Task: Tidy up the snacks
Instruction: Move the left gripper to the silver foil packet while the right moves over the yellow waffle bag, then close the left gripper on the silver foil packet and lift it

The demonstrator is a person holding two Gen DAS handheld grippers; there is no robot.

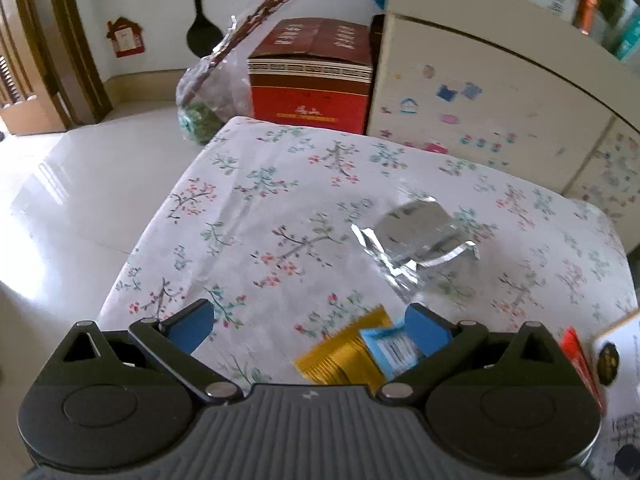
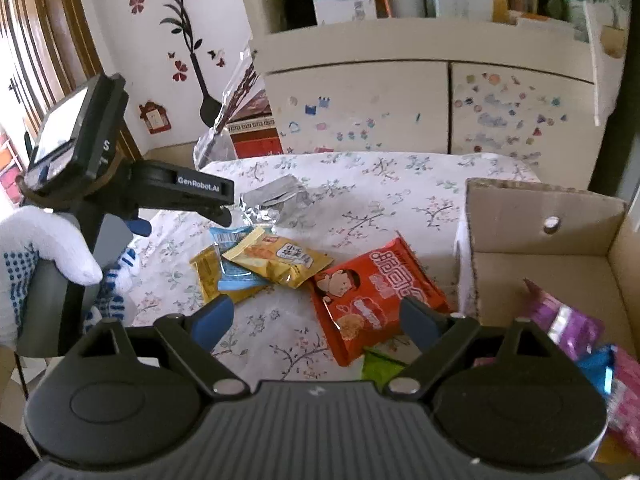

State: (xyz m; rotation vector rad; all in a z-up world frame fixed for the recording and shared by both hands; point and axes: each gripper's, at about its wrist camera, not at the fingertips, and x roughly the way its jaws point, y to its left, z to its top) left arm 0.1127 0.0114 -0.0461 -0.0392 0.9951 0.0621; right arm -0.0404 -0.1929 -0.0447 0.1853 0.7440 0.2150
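Note:
Snack packets lie on a table with a floral cloth (image 2: 360, 184). My left gripper (image 1: 310, 328) is open just above a gold packet (image 1: 340, 360) and a light-blue packet (image 1: 394, 350), touching neither that I can see. A crumpled silver foil packet (image 1: 416, 236) lies farther off. My right gripper (image 2: 316, 317) is open and hovers over an orange-red packet (image 2: 376, 292), whose lower part lies between the fingers unpressed. To its left a yellow packet (image 2: 280, 258) rests on the light-blue packet (image 2: 232, 256) and the gold packet (image 2: 208, 276). A green packet (image 2: 380, 366) peeks out under my right gripper.
An open cardboard box (image 2: 540, 240) stands at the table's right with purple, pink and blue packets inside. A gloved hand (image 2: 40, 248) holds the left gripper (image 2: 184, 216) at the left. Behind the table are a cream cabinet (image 2: 360, 100) and a red carton (image 1: 312, 76).

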